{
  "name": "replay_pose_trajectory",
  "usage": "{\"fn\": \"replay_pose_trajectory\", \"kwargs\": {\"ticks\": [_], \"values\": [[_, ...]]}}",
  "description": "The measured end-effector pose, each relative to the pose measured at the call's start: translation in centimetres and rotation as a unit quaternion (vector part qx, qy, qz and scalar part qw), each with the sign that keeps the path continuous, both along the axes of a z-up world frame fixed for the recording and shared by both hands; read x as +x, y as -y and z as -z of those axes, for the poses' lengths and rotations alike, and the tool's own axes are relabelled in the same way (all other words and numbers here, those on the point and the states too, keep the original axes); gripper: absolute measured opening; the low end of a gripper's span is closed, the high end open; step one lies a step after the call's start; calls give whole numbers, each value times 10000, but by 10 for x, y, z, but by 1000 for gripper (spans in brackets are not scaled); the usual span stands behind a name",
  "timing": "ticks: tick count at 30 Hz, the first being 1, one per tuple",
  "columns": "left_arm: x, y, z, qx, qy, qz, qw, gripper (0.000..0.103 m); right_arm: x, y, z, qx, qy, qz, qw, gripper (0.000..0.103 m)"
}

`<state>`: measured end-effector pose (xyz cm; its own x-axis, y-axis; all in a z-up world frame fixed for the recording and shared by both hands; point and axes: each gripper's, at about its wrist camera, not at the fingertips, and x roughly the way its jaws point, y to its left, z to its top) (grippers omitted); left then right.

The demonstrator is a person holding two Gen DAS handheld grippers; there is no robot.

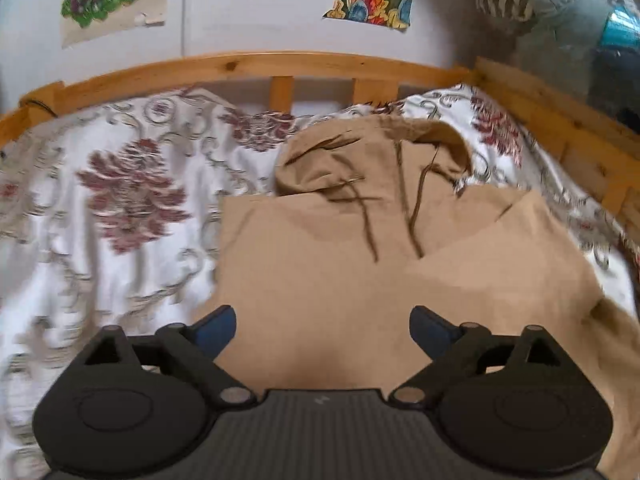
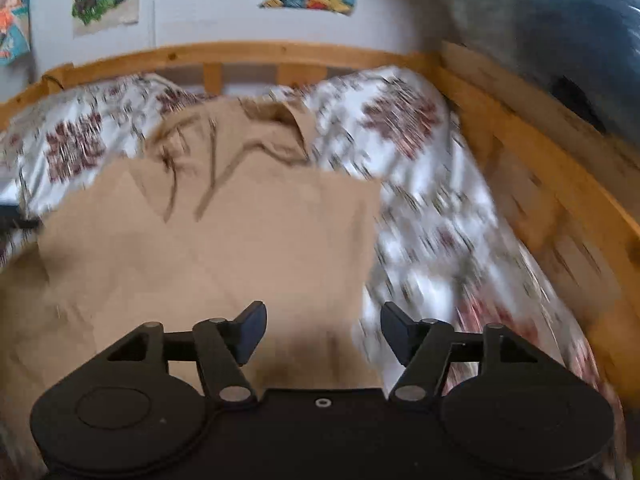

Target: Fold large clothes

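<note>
A tan hooded sweatshirt (image 1: 320,264) lies partly folded on the flowered bedspread (image 1: 120,200), hood and dark drawstrings toward the headboard. In the left wrist view my left gripper (image 1: 322,326) hovers over the garment's near left part with its jaws wide apart and nothing between the blue pads. The right wrist view, blurred by motion, shows the same sweatshirt (image 2: 224,240) with my right gripper (image 2: 323,332) above its near right edge. Its jaws stand apart and hold no cloth.
A wooden bed rail (image 1: 280,66) runs along the far side and down the right (image 2: 540,184). Posters hang on the white wall (image 1: 248,8). A pile of grey, striped and blue items (image 1: 568,12) sits beyond the bed's right corner.
</note>
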<state>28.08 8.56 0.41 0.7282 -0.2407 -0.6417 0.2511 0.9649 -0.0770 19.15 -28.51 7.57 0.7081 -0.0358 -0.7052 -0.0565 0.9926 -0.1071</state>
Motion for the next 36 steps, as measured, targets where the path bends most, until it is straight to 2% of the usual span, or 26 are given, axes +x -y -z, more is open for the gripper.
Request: {"fn": "replay_pose_trajectory", "kwargs": {"ticks": [4, 7, 10, 12, 14, 15, 18, 19, 20, 21, 22, 23, 25, 27, 29, 31, 32, 33, 36], "values": [[35, 9, 39, -525, -227, -205, 9981, 96, 88, -16, -23, -65, -71, -330, 9994, 66], [46, 13, 56, -493, -183, -87, 9986, 96, 164, -45, -27, -506, 137, -868, 9948, 66], [46, 14, 66, -392, -40, 75, 9992, 100, 234, -88, -11, -1224, 585, -1461, 9799, 65], [46, 16, 70, -339, -31, 176, 9993, 101, 277, -106, 0, -1257, 795, -1483, 9777, 64], [48, 16, 73, -353, -82, 247, 9990, 101, 319, -118, 12, -1152, 736, -1434, 9802, 60], [50, 15, 76, -416, -158, 200, 9988, 101, 334, -123, 19, -1231, 662, -1374, 9806, 55], [58, 10, 84, -781, -526, 61, 9955, 101, 376, -131, 42, -1500, 284, -1211, 9808, 52], [59, 8, 86, -862, -579, 70, 9946, 102, 388, -132, 49, -1511, 121, -1146, 9818, 47], [60, 7, 88, -870, -576, 81, 9945, 102, 393, -132, 55, -1514, 38, -1129, 9820, 42], [61, 6, 88, -855, -560, 95, 9947, 102, 398, -133, 60, -1552, -20, -1104, 9817, 23], [61, 5, 88, -844, -538, 113, 9949, 102, 400, -132, 63, -1547, -60, -1091, 9819, 11], [62, 4, 88, -841, -519, 112, 9950, 102, 398, -131, 62, -1466, -29, -1105, 9830, 7], [63, 2, 88, -848, -498, 55, 9951, 102, 379, -130, 55, -1386, 436, -1113, 9831, 4], [64, 0, 88, -905, -491, -26, 9947, 102, 347, -129, 41, -1341, 1048, -1184, 9783, 4], [63, 1, 88, -901, -464, -75, 9948, 102, 301, -132, 37, -1724, 1813, -1463, 9571, 4], [62, 3, 88, -829, -427, -99, 9956, 102, 258, -133, 43, -2061, 2379, -1772, 9325, 4], [61, 5, 88, -780, -400, -101, 9961, 102, 237, -132, 52, -2215, 2515, -1923, 9223, 4], [60, 5, 88, -751, -384, -98, 9964, 102, 222, -131, 62, -2319, 2511, -2041, 9173, 4], [60, 4, 87, -805, -347, -134, 9961, 102, 193, -122, 100, -2615, 2189, -2370, 9097, 4]]}}
